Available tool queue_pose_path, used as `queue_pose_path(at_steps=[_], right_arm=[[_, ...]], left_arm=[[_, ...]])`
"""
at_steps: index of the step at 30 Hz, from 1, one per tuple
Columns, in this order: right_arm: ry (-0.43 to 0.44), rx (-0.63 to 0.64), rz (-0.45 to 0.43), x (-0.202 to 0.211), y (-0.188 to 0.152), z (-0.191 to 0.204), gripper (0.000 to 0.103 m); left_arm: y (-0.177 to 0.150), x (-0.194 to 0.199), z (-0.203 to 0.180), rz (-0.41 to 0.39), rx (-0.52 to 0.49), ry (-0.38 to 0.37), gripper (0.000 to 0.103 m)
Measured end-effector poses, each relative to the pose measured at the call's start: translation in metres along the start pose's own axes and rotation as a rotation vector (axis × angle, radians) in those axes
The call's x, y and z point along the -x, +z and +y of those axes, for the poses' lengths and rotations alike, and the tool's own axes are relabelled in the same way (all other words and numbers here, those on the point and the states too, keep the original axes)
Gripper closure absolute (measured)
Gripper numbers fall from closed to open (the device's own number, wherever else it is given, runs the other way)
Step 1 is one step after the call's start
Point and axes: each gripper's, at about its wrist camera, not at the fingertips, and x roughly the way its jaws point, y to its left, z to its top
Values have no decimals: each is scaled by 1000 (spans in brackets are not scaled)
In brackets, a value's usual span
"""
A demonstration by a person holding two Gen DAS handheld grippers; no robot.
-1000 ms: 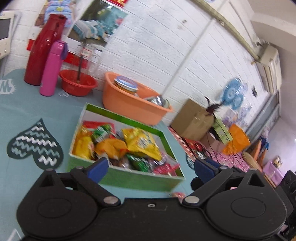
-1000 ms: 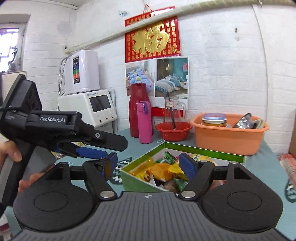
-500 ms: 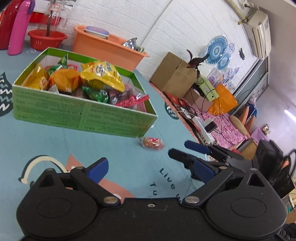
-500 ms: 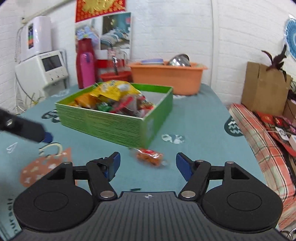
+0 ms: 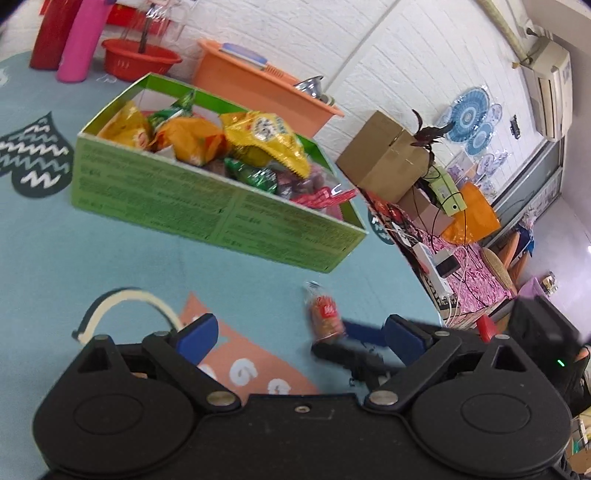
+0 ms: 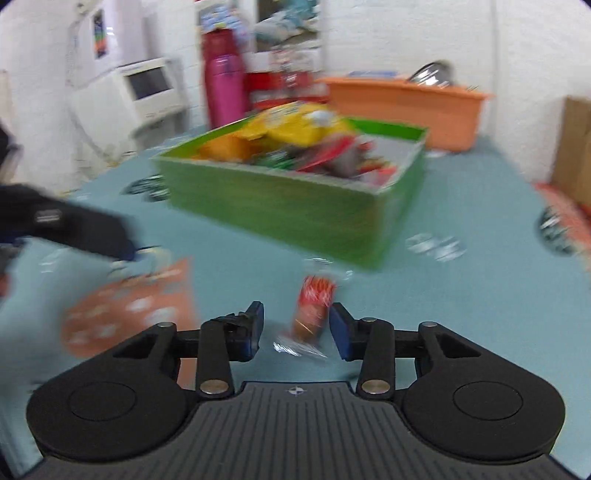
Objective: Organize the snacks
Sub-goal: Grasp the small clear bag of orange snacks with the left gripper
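One snack packet (image 6: 310, 312) between right gripper (image 6: 297, 328) jaws.

One green box (image 5: 207, 206) of snacks, one loose snack packet (image 6: 312, 310) on the tablecloth (image 5: 92, 258), two flasks: one red (image 5: 50, 33), one pink (image 5: 83, 40), one orange tub (image 5: 258, 92), one red basin (image 5: 138, 62), one cardboard box (image 5: 384, 158), two grippers: left (image 5: 299, 336), right (image 6: 295, 326).

The table (image 5: 192, 266) has a blue cloth. On it stands a green box (image 5: 207, 206); a snack (image 6: 312, 308) lies just before the box, a tub (image 5: 258, 94) and a flask (image 5: 83, 40) behind it.
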Motion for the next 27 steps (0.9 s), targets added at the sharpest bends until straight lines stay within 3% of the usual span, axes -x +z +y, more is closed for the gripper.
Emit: queue_pose_path(at_steps=[2, 6, 14, 18, 19, 21, 23, 27], right_arm=[[51, 33, -10, 4, -6, 19, 34], [-26, 94, -71, 17, -11, 39, 32], [-93, 3, -63, 20, -11, 13, 27], [-110, -32, -51, 16, -11, 7, 19], [-105, -41, -53, 17, -11, 6, 20], [-101, -49, -54, 18, -13, 6, 20], [-102, -55, -51, 19, -16, 6, 19], [-96, -78, -48, 23, -20, 5, 16]], left_arm=[[-5, 0, 5, 14, 14, 7, 0], [-6, 2, 11, 21, 32, 10, 0], [3, -26, -6, 56, -72, -55, 0], [10, -49, -9, 90, -103, -63, 0], [10, -53, -8, 107, -104, -69, 5], [6, -57, -6, 141, -105, -88, 32], [1, -54, -5, 185, -102, -133, 40], [-5, -42, -5, 175, -95, -138, 37]])
